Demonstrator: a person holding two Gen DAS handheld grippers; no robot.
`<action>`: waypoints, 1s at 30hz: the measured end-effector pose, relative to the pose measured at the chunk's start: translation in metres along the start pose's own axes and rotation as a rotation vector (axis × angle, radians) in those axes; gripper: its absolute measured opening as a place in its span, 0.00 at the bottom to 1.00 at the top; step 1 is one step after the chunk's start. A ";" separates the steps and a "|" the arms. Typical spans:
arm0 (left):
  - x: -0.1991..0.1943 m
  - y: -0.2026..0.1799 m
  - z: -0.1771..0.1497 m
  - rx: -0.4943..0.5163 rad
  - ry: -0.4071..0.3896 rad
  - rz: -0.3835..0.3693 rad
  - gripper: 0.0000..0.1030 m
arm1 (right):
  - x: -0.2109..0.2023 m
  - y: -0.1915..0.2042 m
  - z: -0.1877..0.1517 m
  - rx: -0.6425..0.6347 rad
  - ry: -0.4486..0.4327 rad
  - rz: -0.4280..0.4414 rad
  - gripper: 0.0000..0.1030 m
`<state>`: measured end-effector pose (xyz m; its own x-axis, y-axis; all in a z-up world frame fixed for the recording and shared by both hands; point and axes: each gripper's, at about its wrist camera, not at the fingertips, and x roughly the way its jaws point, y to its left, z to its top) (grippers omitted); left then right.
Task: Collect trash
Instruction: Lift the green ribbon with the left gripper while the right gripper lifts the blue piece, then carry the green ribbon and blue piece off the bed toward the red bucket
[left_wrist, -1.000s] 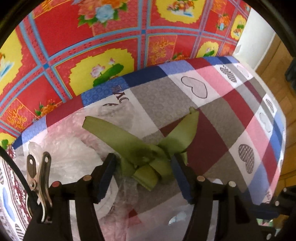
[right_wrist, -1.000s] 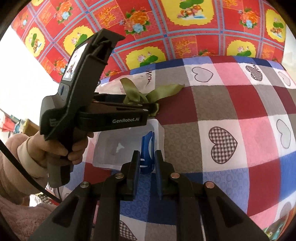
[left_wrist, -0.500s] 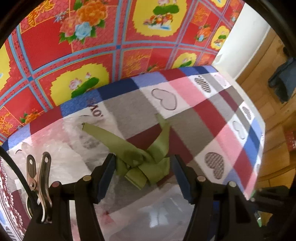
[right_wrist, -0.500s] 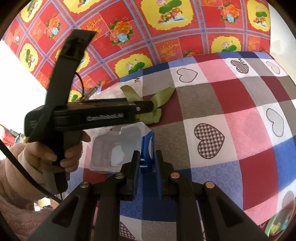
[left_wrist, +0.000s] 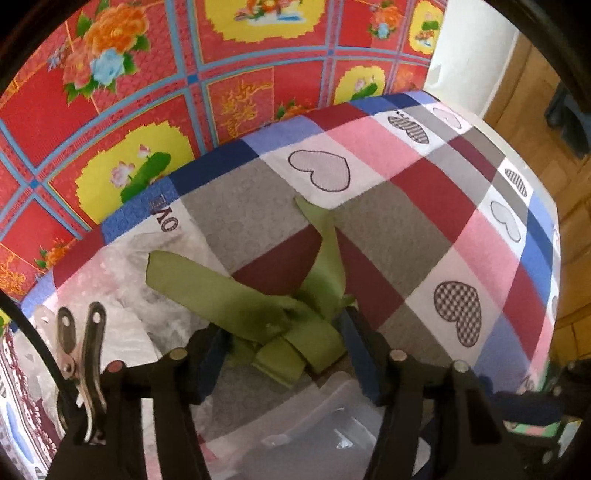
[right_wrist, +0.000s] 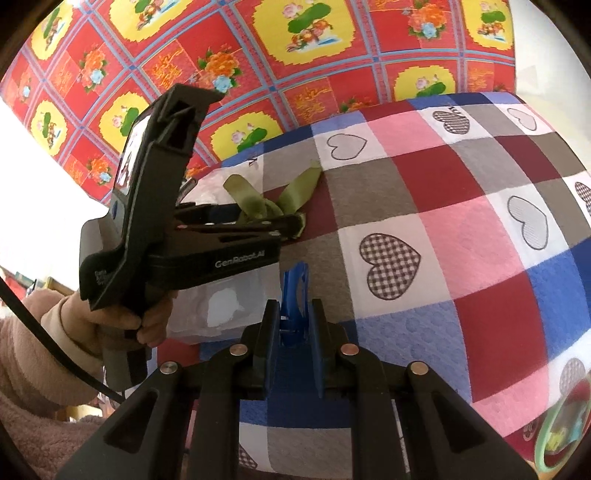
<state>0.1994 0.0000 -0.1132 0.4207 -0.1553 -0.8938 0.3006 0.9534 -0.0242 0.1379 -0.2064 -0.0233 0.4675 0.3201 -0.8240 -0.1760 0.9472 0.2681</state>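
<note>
The left gripper (left_wrist: 280, 354) has just been closing around the knotted green ribbon (left_wrist: 273, 314) lying on the checked tabletop (left_wrist: 424, 229), whether gripped yet is unclear; next comes a firm pinch and lift. The right gripper (right_wrist: 291, 328) is clamped on a blue-edged clear plastic tray (right_wrist: 295, 291), which sits just beside the ribbon, crumpled clear wrap (left_wrist: 122, 295) crowding its tail.
</note>
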 end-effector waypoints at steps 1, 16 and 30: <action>-0.001 0.000 -0.001 -0.003 -0.002 -0.001 0.51 | -0.002 0.000 0.000 0.003 -0.007 -0.003 0.16; -0.047 0.013 0.006 -0.067 -0.050 -0.159 0.11 | -0.029 0.009 -0.008 0.049 -0.099 -0.013 0.16; -0.108 -0.015 0.010 0.009 -0.134 -0.259 0.11 | -0.070 0.002 -0.027 0.133 -0.205 -0.054 0.16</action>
<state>0.1578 -0.0002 -0.0114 0.4386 -0.4266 -0.7910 0.4198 0.8755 -0.2394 0.0813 -0.2271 0.0212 0.6412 0.2532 -0.7244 -0.0370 0.9531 0.3004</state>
